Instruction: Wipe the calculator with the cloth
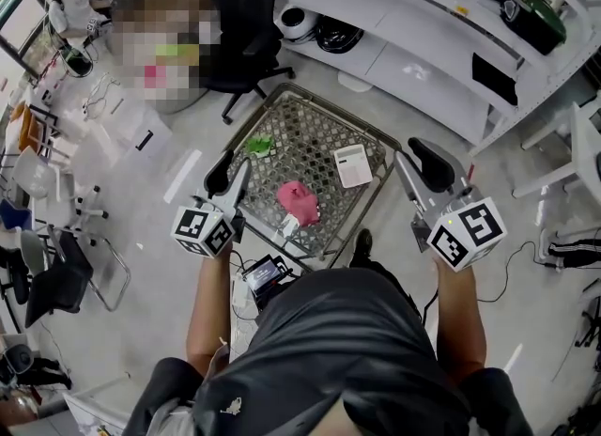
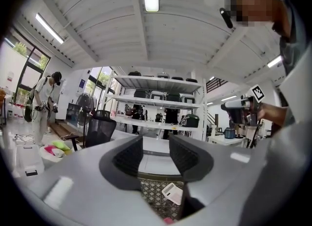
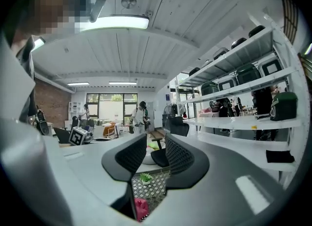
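Both held level over the near edge of the mesh-topped desk [image 1: 310, 143], pointing toward 12 o'clock. Left hand-held gripper [image 1: 228, 173]: jaws spread, only air between. Right hand-held gripper [image 1: 420, 163]: jaws likewise apart, gripping nothing. White calculator [image 1: 353, 164] lying flat on the desk at 2 o'clock from the pink cloth [image 1: 299, 201], apart from it. Cloth bunched near the desk's middle, toward 6 o'clock. Small green item [image 1: 259, 145] at 10 o'clock from the cloth.
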{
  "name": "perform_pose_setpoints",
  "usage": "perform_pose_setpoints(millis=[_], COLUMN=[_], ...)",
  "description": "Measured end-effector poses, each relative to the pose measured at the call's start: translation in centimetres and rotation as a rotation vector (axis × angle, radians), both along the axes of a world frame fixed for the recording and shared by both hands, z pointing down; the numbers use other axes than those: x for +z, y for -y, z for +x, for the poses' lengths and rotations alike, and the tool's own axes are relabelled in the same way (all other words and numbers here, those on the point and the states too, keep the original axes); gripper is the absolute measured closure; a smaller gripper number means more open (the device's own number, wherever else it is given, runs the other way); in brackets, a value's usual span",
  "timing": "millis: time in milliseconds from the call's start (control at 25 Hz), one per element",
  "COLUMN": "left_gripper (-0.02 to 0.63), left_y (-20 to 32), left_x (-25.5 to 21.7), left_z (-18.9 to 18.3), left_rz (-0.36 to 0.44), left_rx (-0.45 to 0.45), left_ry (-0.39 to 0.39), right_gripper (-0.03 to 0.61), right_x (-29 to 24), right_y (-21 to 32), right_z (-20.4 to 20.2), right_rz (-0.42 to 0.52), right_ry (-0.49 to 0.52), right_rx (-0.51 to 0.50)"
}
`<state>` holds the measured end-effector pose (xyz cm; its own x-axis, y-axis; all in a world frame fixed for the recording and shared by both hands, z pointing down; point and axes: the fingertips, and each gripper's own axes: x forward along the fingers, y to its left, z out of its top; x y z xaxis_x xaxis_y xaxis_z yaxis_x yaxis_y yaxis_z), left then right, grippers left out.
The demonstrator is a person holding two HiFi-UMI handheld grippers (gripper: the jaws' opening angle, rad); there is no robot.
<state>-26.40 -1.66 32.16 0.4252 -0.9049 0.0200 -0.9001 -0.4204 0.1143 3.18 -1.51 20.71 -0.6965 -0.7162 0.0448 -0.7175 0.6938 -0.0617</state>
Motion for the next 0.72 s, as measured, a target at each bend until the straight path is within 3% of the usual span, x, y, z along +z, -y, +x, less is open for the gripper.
perform_pose_setpoints(millis=[720], left_gripper=[0.437], left_y=[1.1], left_x=[1.5], left_z=[-0.3], left_rz=[-0.046], left_rx=[0.021], left_ry=[-0.002], right_gripper=[0.462], right_x=[1.0], right_y=[1.6], right_z=[-0.7], right_rz=[-0.035], right_ry=[-0.014], right_rx=[0.016])
